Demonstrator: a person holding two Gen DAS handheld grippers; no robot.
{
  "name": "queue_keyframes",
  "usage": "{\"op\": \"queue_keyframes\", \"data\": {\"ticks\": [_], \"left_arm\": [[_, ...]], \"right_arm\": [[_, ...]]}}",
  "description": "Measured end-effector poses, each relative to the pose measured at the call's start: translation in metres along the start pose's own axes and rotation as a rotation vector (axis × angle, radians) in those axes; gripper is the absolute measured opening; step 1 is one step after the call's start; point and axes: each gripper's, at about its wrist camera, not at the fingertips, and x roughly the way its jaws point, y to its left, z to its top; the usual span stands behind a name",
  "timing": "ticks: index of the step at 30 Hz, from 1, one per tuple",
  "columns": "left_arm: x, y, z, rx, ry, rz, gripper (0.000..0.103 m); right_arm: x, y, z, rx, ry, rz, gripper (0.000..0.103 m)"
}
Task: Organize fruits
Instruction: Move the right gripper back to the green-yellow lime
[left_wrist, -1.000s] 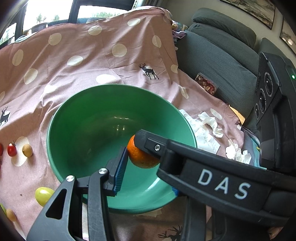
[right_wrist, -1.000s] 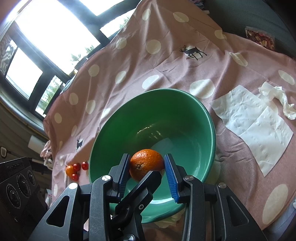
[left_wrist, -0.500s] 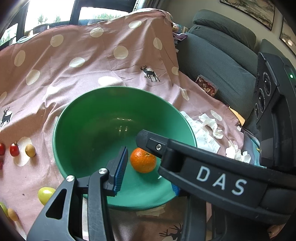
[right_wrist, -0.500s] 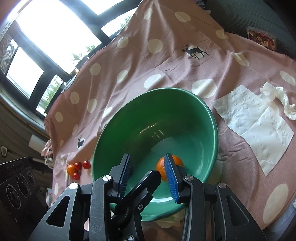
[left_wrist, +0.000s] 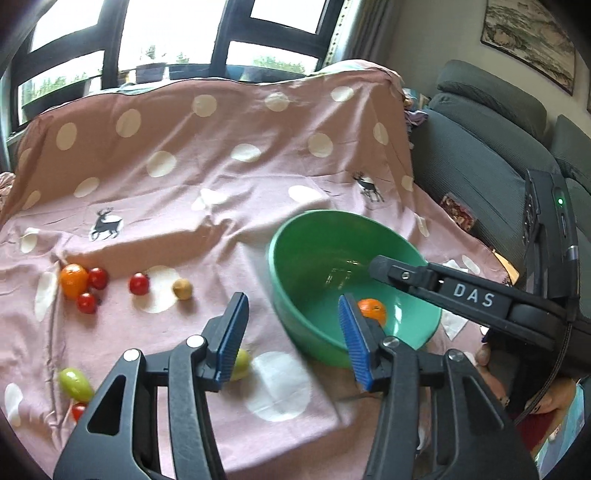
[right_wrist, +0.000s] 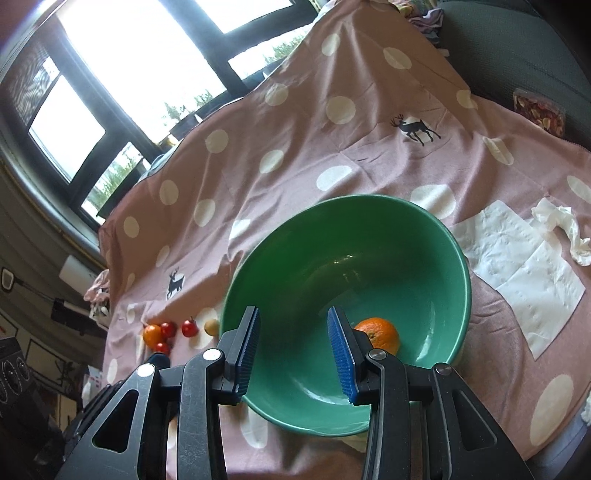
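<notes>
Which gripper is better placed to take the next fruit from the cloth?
Left. The left gripper, jaws opening and empty, faces the yellow-green fruit; the right gripper points into the green bowl.

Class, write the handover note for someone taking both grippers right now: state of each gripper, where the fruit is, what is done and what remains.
Left gripper: empty, jaws opening, over the cloth beside the green bowl.
Right gripper: open, empty, over the bowl.
Done: one orange lies in the bowl.
Left on the cloth: a small orange fruit, three red tomatoes near it, a brownish fruit, two yellow-green fruits and a red one at the near edge.
</notes>
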Motion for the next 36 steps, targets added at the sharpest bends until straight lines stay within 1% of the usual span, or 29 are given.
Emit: {"op": "queue_keyframes", "data": {"ticks": [3,5,7,9,11,13,16,21,24,27,29,31,36], "left_arm": [[-0.019,0.030,-0.008,-0.051,-0.019,0.095,0.053],[-0.030,0.051,-0.017,-0.113,-0.036,0.141,0.061],[-0.036,0.073,-0.031,-0.179,-0.028,0.157,0.062],[-0.036,0.094,-0.042,-0.235,-0.002,0.172,0.062],[-0.035,0.111,-0.051,-0.282,0.018,0.213,0.062],[-0.032,0.124,-0.055,-0.307,0.029,0.246,0.062],[-0.028,0.138,-0.059,-0.335,0.060,0.275,0.062],[-0.025,0.153,-0.064,-0.383,0.075,0.292,0.064],[-0.023,0.156,-0.064,-0.392,0.082,0.292,0.064],[-0.020,0.160,-0.066,-0.408,0.095,0.299,0.064],[-0.019,0.161,-0.066,-0.418,0.101,0.284,0.064],[-0.019,0.160,-0.066,-0.421,0.099,0.271,0.064],[-0.019,0.156,-0.066,-0.410,0.099,0.264,0.064]], "right_arm": [[0.001,0.012,-0.001,-0.027,0.008,0.024,0.040],[0.004,0.021,-0.003,-0.052,0.021,0.046,0.040],[0.006,0.031,-0.004,-0.082,0.034,0.052,0.040],[0.008,0.040,-0.006,-0.103,0.043,0.048,0.040],[0.014,0.051,-0.010,-0.130,0.066,0.051,0.040],[0.022,0.062,-0.015,-0.165,0.098,0.063,0.040],[0.035,0.078,-0.024,-0.209,0.151,0.072,0.040],[0.057,0.099,-0.043,-0.272,0.247,0.073,0.040],[0.071,0.107,-0.055,-0.307,0.299,0.042,0.040],[0.085,0.109,-0.063,-0.318,0.341,-0.008,0.040],[0.091,0.109,-0.066,-0.325,0.348,-0.039,0.040],[0.090,0.108,-0.064,-0.326,0.335,-0.055,0.040],[0.091,0.103,-0.062,-0.321,0.318,-0.102,0.040]]}}
